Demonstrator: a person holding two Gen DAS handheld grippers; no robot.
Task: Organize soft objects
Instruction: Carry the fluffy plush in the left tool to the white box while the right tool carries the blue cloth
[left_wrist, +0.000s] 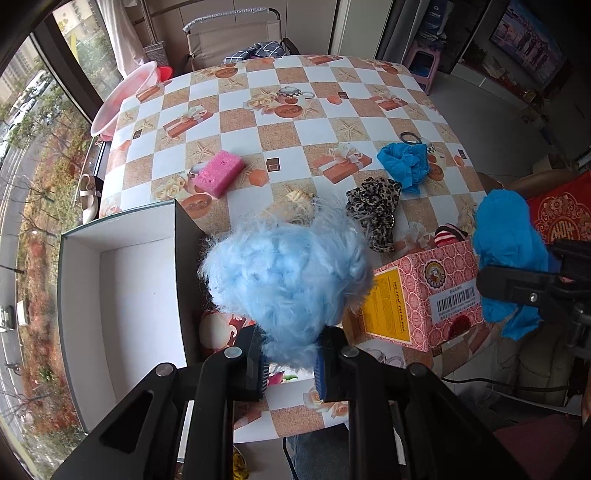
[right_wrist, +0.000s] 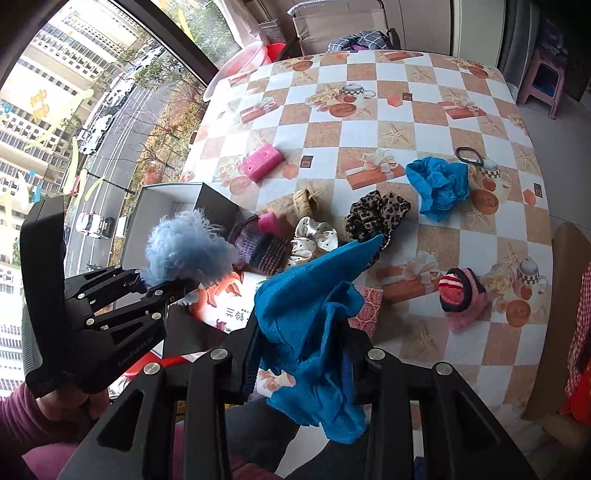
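Both tongs loaded, held above bench
Left tongs (left_wrist: 290, 363) pinching fluffy blue pompom (left_wrist: 284, 284), puff at 12 o'clock off the tips, beside open white box (left_wrist: 85, 295); right tongs (right_wrist: 301, 363) pinching blue cloth (right_wrist: 314, 332), cloth draped at 6 o'clock
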